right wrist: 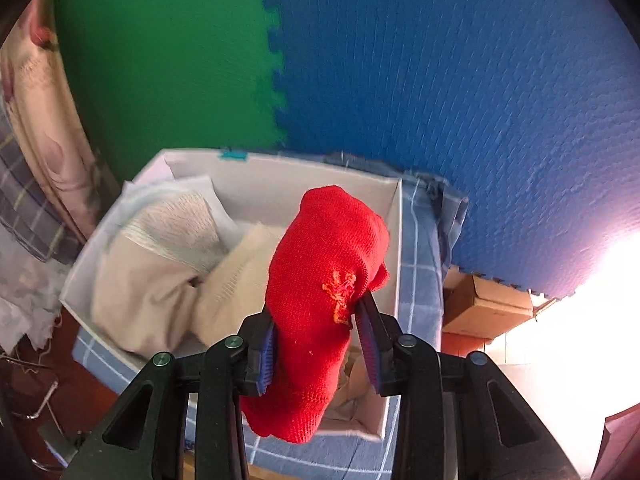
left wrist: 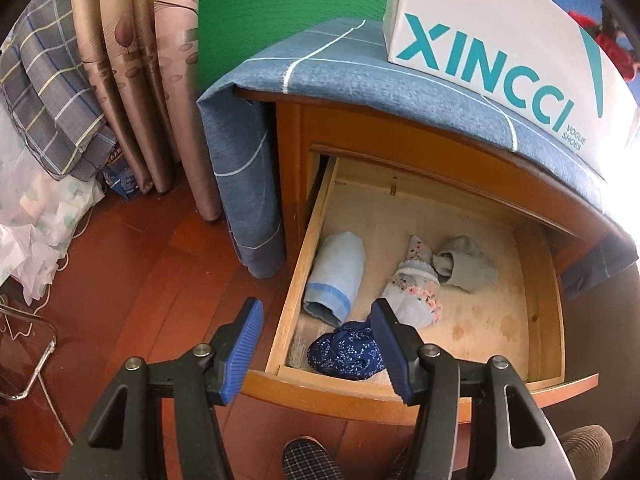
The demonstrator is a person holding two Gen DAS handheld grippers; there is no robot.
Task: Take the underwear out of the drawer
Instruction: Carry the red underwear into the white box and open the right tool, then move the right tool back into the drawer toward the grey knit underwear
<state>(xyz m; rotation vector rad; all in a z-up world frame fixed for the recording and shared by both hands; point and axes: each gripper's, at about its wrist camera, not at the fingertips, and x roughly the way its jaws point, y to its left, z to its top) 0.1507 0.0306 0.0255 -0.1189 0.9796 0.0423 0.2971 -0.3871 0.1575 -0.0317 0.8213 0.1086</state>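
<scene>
A wooden nightstand (left wrist: 292,152) stands on the floor (left wrist: 152,280). A blue checked cloth (left wrist: 360,68) drapes its top. On it sits a white shoebox (left wrist: 500,32).

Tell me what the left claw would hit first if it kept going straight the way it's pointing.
Probably the dark blue floral bundle at the drawer's front, lying just ahead between the open left claw's fingers. Depth is unclear, so the drawer's front edge might come first.

Wall behind: green foam mat (left wrist: 288,12) joins blue foam mat (right wrist: 460,80) by puzzle edge. Red-brown wood floor (left wrist: 152,280). Patterned brown curtain (left wrist: 148,80) hangs left, checked bedding (left wrist: 52,92) beside it. Wooden nightstand (left wrist: 292,168) under blue checked cloth (left wrist: 360,64). Cardboard box (right wrist: 488,304) on floor right, strong glare (right wrist: 592,300) beside it.
</scene>
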